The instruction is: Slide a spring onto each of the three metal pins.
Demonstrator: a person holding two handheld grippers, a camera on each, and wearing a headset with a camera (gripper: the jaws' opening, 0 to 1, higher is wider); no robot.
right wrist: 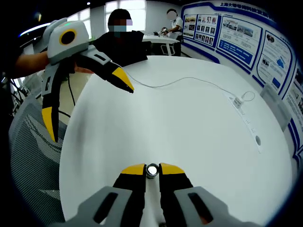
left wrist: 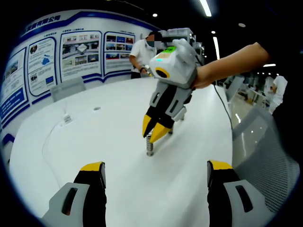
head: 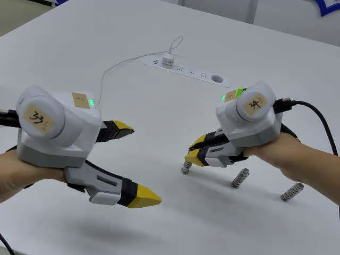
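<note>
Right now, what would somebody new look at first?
The right gripper, its yellow tips pinched shut on a small upright spring on the white table. The left gripper hovers wide open across from it. A second spring and a third spring sit close by the first.

Right hand-held gripper (right wrist: 152, 166) pinches a spring (right wrist: 152, 170).

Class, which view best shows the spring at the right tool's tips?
Left gripper view: the spring stands upright, whole, under the right tool. Right gripper view shows its round end; head view, its lower coils.
</note>
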